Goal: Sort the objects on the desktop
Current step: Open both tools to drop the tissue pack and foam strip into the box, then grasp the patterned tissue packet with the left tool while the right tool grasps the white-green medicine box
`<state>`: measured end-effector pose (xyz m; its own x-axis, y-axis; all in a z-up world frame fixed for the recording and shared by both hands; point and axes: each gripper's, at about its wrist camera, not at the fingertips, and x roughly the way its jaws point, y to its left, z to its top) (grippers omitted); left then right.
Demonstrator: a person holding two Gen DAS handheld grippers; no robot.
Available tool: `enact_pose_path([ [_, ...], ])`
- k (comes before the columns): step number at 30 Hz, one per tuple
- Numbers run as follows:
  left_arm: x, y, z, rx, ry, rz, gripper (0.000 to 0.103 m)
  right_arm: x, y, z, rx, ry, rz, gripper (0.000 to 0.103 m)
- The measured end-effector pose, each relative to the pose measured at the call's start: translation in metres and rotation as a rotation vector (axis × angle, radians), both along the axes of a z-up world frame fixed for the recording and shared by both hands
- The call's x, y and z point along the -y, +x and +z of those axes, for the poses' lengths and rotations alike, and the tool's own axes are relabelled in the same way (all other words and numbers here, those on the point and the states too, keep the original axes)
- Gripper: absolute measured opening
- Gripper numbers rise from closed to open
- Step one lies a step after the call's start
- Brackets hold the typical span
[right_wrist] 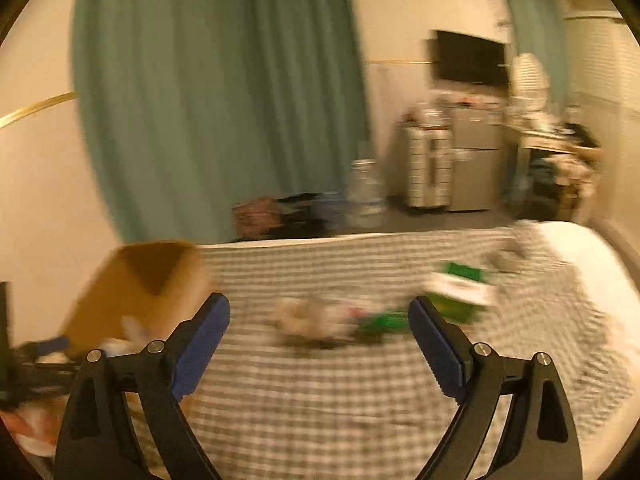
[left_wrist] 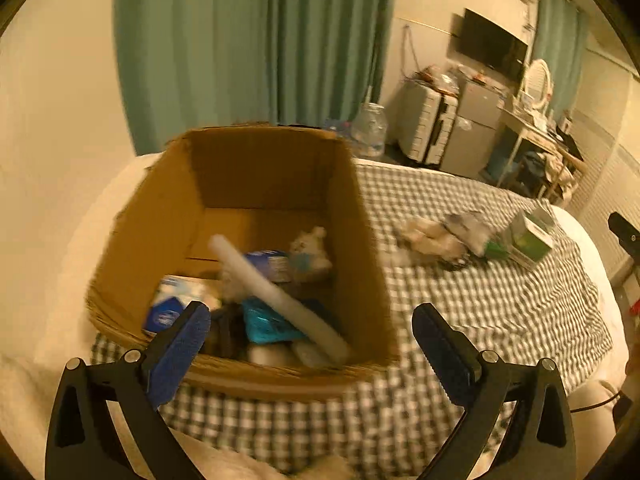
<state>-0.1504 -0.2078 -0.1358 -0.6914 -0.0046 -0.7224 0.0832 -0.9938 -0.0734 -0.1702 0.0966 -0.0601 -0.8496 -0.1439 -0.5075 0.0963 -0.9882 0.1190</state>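
Cardboard box (left_wrist: 256, 184) is collecting sorted clutter; both tools, left (left_wrist: 310, 338) and right (right_wrist: 318, 330), are gaping empty, freeing them for more

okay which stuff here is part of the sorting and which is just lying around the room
Part of the job: cardboard box, white foam tube inside it, green-and-white carton, crumpled wrappers on the checked cloth.

Just lying about: television, water jug, curtains.

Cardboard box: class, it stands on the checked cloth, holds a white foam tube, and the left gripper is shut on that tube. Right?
Not quite. The left gripper is open and empty; the white foam tube lies loose in the cardboard box on the checked cloth, as the left wrist view shows.
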Motion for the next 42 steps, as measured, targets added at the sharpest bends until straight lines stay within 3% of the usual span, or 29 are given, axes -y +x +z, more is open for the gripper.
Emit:
enact_pose_path([
  [5,-0.056,-0.003,0.005,0.022,0.049,-0.034,0.103,-0.101,0.012,-0.02,0.032,-0.128,-0.173,0.098],
  [10,-0.123,-0.021,-0.005,0.044,0.013,-0.09,0.103,-0.147,0.004,-0.052,0.068,-0.212,-0.223,0.098],
  [16,-0.187,-0.071,-0.034,0.083,-0.061,-0.157,0.103,-0.158,-0.016,-0.087,0.066,-0.123,-0.171,0.098],
  [20,-0.207,-0.111,-0.053,0.088,-0.129,-0.195,0.103,-0.167,-0.046,-0.105,0.15,-0.091,-0.072,0.098],
  [25,-0.213,-0.162,-0.066,0.077,-0.12,-0.254,0.103,-0.178,-0.102,-0.087,0.145,-0.023,0.097,0.098],
  [29,-0.217,-0.192,-0.077,0.093,-0.156,-0.343,0.103,-0.172,-0.155,-0.078,0.208,0.047,0.293,0.098],
  [33,-0.224,-0.213,-0.086,0.091,-0.245,-0.413,0.103,-0.159,-0.189,-0.078,0.217,0.197,0.422,0.098],
  [37,-0.233,-0.228,-0.099,0.127,-0.3,-0.502,0.103,-0.139,-0.2,-0.094,0.175,0.542,0.534,0.098],
  [42,-0.248,-0.237,-0.117,0.146,-0.376,-0.602,0.103,-0.129,-0.214,-0.112,0.291,0.571,0.669,0.098],
])
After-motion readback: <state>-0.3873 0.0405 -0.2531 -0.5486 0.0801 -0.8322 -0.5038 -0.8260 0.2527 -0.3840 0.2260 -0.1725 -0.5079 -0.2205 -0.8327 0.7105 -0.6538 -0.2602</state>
